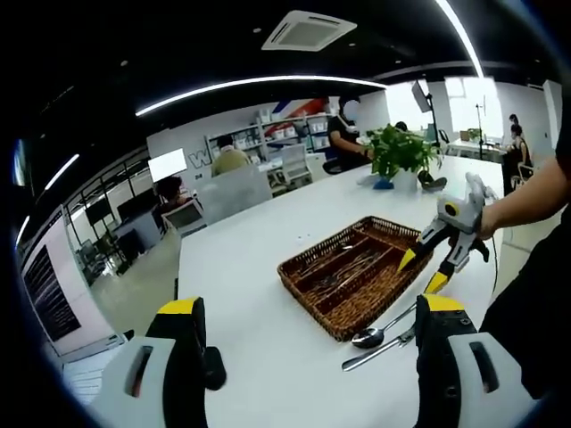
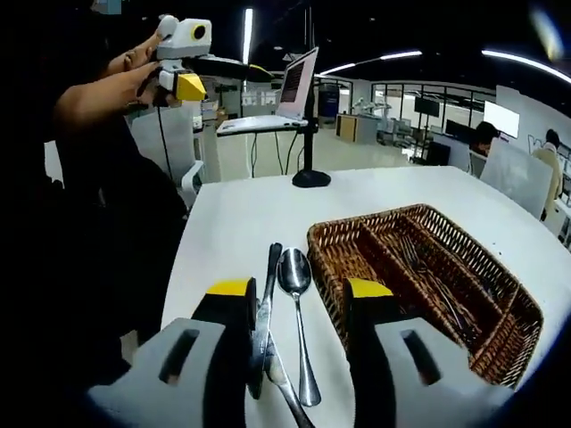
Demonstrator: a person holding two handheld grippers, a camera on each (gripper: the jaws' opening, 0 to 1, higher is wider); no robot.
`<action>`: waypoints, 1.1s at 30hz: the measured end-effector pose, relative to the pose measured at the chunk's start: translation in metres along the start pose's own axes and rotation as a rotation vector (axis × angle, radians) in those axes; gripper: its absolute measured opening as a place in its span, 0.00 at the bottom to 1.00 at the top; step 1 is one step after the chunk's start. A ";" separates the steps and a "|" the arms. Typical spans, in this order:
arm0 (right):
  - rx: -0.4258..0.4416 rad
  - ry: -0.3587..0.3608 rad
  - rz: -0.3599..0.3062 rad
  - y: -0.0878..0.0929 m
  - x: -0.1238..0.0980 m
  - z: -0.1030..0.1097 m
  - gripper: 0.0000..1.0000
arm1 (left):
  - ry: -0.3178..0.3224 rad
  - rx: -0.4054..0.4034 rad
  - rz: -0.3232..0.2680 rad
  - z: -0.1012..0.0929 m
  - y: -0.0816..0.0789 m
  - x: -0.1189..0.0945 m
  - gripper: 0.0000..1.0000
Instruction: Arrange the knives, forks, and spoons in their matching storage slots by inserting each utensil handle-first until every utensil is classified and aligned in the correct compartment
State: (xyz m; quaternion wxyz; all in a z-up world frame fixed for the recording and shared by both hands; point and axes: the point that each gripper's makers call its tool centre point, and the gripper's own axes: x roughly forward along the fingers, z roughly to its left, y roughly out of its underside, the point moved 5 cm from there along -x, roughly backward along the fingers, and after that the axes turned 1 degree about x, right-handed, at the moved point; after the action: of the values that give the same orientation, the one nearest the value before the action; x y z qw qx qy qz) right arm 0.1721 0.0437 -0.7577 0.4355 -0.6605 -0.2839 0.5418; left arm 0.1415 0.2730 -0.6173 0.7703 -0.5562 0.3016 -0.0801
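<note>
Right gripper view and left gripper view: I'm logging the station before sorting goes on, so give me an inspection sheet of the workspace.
Surface: white table, bare around the work.
Job's things: wicker tray with divided slots, utensils already lying in them; spoon and knife side by side on the table beside the tray.
Clutter: potted plant at the far end; laptop on a stand.
Grippers: right gripper open, jaws either side of the spoon and knife; left gripper open, holding nothing.
Cables: nothing seen on the table.
Surroundings: open office, shelves, seated people.
</note>
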 end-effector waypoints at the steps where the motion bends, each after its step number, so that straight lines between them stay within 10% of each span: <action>1: 0.001 -0.001 0.003 0.001 0.001 0.000 0.38 | 0.000 0.000 0.001 0.000 0.000 0.000 1.00; 17: 0.020 -0.011 0.085 0.050 0.047 0.003 0.23 | -0.008 -0.015 0.003 -0.001 0.005 -0.010 1.00; 33: -0.011 -0.026 0.111 0.059 0.063 0.002 0.13 | -0.036 -0.027 0.006 0.003 0.010 -0.018 1.00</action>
State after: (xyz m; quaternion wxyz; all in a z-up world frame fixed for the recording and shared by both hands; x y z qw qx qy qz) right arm 0.1809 0.0706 -0.8398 0.3974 -0.6704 -0.2557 0.5720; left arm 0.1261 0.2877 -0.6193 0.7683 -0.5671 0.2902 -0.0636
